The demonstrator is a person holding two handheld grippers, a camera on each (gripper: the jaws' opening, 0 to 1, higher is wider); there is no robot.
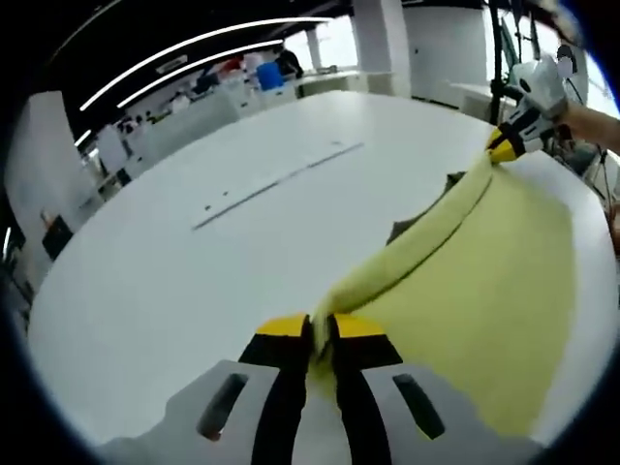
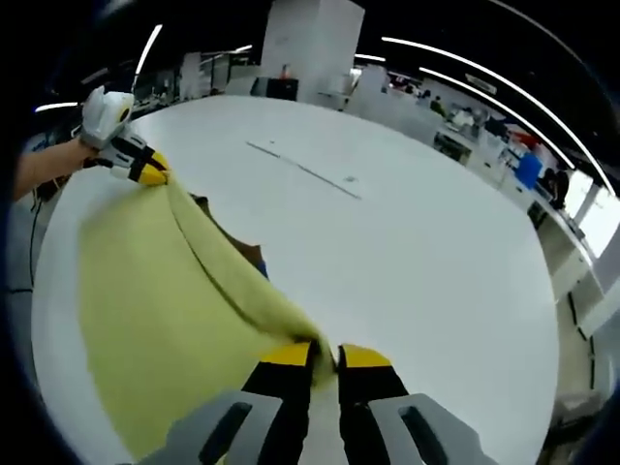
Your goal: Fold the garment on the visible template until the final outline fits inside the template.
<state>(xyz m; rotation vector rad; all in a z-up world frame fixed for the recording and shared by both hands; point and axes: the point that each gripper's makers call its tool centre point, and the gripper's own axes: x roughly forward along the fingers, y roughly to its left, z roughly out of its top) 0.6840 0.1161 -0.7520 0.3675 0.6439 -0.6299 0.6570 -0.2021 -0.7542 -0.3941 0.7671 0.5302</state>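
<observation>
In the left gripper view, the left claw (image 1: 323, 334) is clenching one end of the yellow garment (image 1: 484, 281), which is lying spread on the white bench (image 1: 194, 281). The raised edge of the garment is stretching away to the right claw (image 1: 504, 145), which is gripping the far corner. In the right gripper view, the right claw (image 2: 326, 360) is pinching the garment (image 2: 165, 320).

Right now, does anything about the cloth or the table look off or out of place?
Nothing looks damaged or spilled. The pale yellow fabric garment is held up off the white table along one edge, pinched by the left gripper and the right gripper. Something dark peeks out beneath it; I cannot tell what.
</observation>
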